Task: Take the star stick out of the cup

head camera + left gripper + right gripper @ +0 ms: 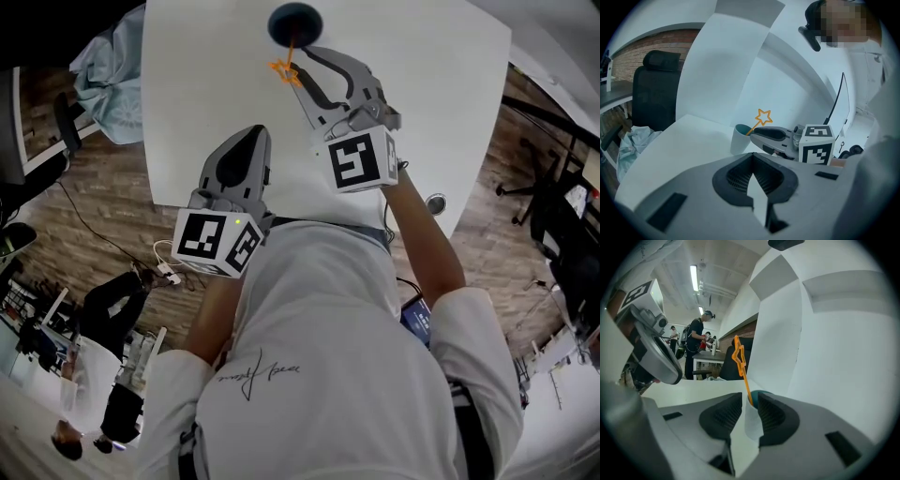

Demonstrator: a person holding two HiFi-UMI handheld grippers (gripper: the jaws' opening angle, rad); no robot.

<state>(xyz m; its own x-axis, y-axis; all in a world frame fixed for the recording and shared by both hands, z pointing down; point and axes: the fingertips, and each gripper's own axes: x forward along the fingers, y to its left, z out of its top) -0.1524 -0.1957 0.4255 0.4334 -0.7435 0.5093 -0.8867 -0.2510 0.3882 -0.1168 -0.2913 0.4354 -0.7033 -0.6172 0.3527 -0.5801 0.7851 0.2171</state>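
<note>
A white cup [294,23] with a dark teal inside stands at the far end of the white table [206,84]. An orange star stick [286,67] leans out of it toward me. My right gripper [300,66] reaches to the cup, open, one jaw on each side of the stick. In the right gripper view the stick [746,385] rises from the cup [752,420] through the narrow gap of the right gripper [750,401], not pinched. My left gripper [255,136] rests nearer me, shut and empty. From the left gripper [753,159], the cup [739,139] and star [763,116] show ahead.
A light blue cloth [103,66] lies off the table's left edge. A black office chair [656,89] stands beyond the table, and a white wall panel rises behind the cup. People [698,341] stand at desks far off. Wooden floor surrounds the table.
</note>
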